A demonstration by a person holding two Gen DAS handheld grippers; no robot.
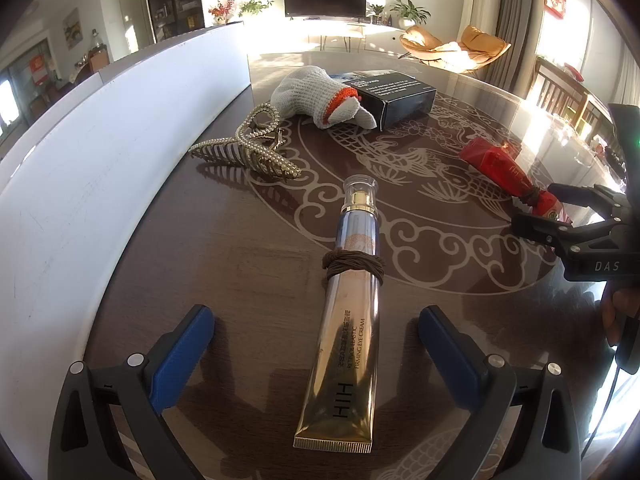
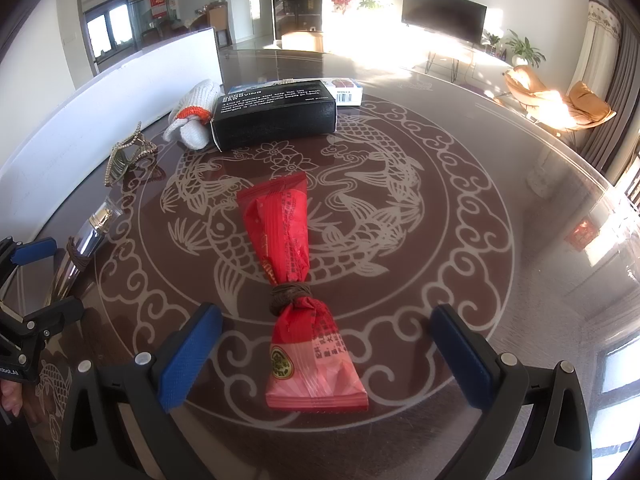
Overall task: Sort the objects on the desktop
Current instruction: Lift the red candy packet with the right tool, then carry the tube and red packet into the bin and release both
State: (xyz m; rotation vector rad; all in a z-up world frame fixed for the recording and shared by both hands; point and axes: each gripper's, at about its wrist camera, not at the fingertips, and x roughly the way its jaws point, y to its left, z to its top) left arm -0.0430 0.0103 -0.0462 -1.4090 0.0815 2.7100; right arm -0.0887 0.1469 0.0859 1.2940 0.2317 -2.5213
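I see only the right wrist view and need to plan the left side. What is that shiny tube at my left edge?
Observer: A gold eye cream tube, labelled HIH retinol elastic firming eye cream.
Operator: Is the left tool holding it?
Observer: No. The left tool is open, and the tube lies between its blue fingers, touching neither.
Operator: Does the hair claw touch the tube?
Observer: No. The hair claw lies apart from the tube's clear cap, to its left.
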